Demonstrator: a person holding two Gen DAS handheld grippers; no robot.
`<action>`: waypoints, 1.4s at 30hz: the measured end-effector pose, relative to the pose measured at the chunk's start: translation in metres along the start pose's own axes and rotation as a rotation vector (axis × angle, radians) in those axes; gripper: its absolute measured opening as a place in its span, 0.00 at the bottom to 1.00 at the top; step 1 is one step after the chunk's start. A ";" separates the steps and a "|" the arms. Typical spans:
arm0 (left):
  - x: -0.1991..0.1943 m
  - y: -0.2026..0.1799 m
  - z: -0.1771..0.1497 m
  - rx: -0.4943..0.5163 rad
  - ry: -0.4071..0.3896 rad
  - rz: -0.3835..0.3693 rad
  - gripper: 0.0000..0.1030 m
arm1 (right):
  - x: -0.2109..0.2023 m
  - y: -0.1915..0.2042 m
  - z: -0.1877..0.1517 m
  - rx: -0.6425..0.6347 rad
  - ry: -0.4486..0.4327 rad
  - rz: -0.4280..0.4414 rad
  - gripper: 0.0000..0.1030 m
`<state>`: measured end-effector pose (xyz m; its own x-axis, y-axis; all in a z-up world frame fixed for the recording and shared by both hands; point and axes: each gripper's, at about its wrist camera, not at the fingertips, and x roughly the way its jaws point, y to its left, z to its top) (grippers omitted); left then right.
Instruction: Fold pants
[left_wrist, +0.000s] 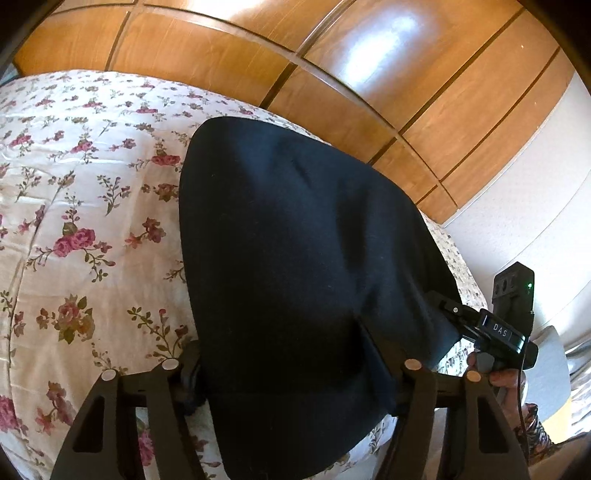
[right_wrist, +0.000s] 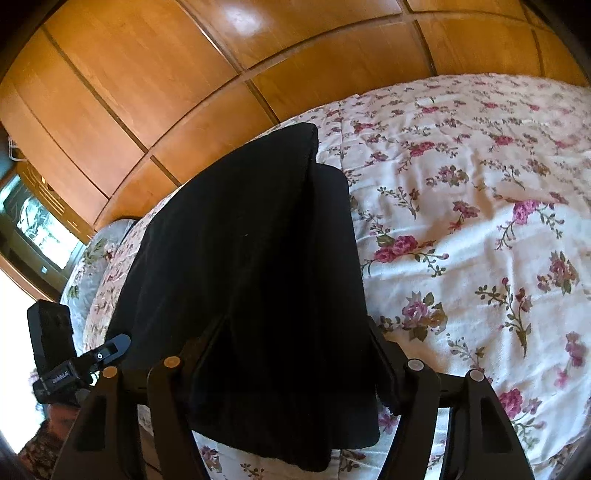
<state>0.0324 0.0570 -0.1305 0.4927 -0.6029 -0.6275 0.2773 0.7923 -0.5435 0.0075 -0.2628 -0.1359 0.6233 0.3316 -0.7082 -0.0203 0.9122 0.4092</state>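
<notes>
The dark navy pants (left_wrist: 295, 240) lie in folded layers on the floral bedspread (left_wrist: 81, 206), reaching toward the far edge of the bed. My left gripper (left_wrist: 291, 365) is shut on the pants' near edge, with cloth draped over the fingers. In the left wrist view the right gripper (left_wrist: 458, 314) shows at the pants' right side. In the right wrist view the pants (right_wrist: 251, 251) look black, and my right gripper (right_wrist: 291, 362) is shut on their near edge. The left gripper (right_wrist: 110, 349) shows at lower left there.
A wooden wardrobe (left_wrist: 332, 66) stands behind the bed. A white wall (left_wrist: 517, 206) is at the right. A window or screen (right_wrist: 40, 229) is at the left. The bedspread (right_wrist: 480, 240) stretches wide beside the pants.
</notes>
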 end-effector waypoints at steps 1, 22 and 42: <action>-0.001 -0.002 0.000 0.011 -0.005 0.007 0.63 | 0.000 0.001 0.001 -0.006 -0.002 -0.004 0.65; -0.031 -0.059 0.022 0.205 -0.160 0.086 0.49 | -0.021 0.034 0.013 -0.163 -0.122 -0.072 0.45; 0.042 -0.036 0.152 0.244 -0.246 0.137 0.49 | 0.036 0.041 0.141 -0.268 -0.326 -0.095 0.44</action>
<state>0.1683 0.0174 -0.0531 0.7142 -0.4730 -0.5160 0.3692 0.8808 -0.2964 0.1392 -0.2474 -0.0631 0.8455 0.1888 -0.4995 -0.1265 0.9796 0.1561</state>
